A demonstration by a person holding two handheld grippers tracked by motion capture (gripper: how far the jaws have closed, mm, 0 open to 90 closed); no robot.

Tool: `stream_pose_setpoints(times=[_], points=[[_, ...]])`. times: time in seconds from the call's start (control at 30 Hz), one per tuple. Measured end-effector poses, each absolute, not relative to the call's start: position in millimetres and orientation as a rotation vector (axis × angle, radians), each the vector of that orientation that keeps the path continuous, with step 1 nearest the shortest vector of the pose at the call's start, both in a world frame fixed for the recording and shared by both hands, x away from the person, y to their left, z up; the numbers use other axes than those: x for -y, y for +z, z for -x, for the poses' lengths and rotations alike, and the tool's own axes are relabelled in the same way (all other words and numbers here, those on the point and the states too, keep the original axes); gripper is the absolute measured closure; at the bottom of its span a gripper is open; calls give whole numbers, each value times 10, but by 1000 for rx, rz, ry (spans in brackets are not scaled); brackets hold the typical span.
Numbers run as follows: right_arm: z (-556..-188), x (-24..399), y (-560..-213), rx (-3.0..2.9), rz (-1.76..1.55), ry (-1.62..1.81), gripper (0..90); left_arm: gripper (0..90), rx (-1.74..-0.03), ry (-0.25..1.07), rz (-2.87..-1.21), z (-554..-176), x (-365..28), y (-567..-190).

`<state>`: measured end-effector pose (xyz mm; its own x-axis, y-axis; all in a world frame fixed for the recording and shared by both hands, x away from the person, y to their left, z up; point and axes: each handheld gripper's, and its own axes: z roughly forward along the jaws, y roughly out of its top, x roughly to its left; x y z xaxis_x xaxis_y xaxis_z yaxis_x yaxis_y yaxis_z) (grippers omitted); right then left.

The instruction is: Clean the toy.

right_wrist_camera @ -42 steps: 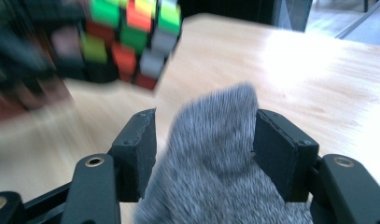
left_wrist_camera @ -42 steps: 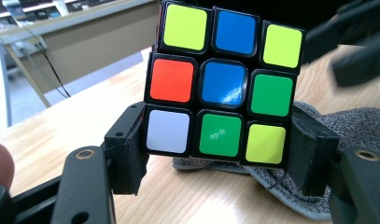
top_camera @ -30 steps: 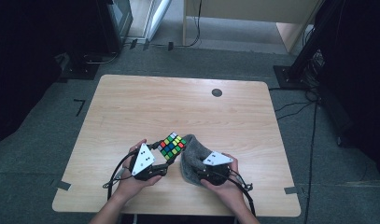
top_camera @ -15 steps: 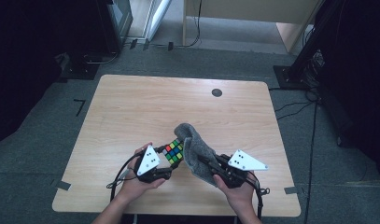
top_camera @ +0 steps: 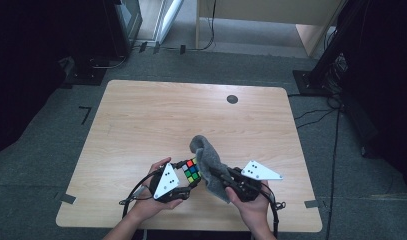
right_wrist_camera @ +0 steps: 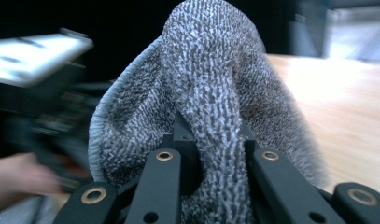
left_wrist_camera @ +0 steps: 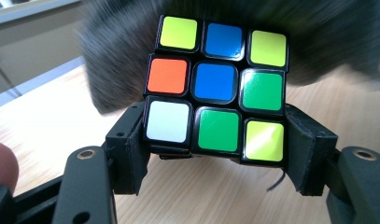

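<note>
Low in the frame above the tabletop [top_camera: 141, 120], the left hand-held gripper [top_camera: 183, 181] clamps the puzzle cube [top_camera: 192, 170] while the right hand-held gripper [top_camera: 217, 175] pinches the grey cloth [top_camera: 207, 157] touching it.

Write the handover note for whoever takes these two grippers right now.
Left gripper: shut on the cube, held just above the table near its front edge.
Right gripper: shut on the grey cloth, which is bunched and lifted right beside the cube; its jaws have just been closing on it.
Done: both things are gripped and brought together.
Left: probably wiping the cube's faces with the cloth; no face looks wiped yet, though that is hard to tell.
</note>
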<state>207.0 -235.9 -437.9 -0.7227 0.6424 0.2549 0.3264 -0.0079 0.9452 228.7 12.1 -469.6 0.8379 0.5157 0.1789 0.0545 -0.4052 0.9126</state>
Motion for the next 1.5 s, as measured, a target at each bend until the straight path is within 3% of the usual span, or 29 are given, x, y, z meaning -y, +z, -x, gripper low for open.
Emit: stream_pose_setpoints(times=[0.1, 0.3, 0.57, 0.8, 0.9, 1.0, 1.27, 1.5], points=[[-1977, 2192, -4299, -2034, -915, 1663, 792, 344, -421, 550, -1935, -2254, -95, -4676], [-2024, 2310, -4393, -1990, -990, 1528, 785, 343, -429, 584, -2014, -2250, -11, -4692], [-1828, 1851, -4432, -2106, -658, 1302, 773, 345, -418, 671, -2087, -2151, 142, -4705], [-1933, 2166, -4338, -1969, -847, 1359, 773, 344, -433, 642, -2057, -2182, 93, -4673], [-1819, 2059, -4289, -2043, -687, 1475, 771, 344, -424, 638, -2050, -2175, 91, -4663], [-1775, 1889, -4303, -2086, -608, 1289, 772, 344, -406, 604, -2019, -2157, 70, -4635], [-1963, 2415, -4237, -1857, -951, 1558, 775, 344, -407, 513, -1937, -2235, -72, -4625], [-2108, 2429, -4461, -1957, -1014, 1692, 775, 344, -409, 422, -1832, -2253, -196, -4568]])
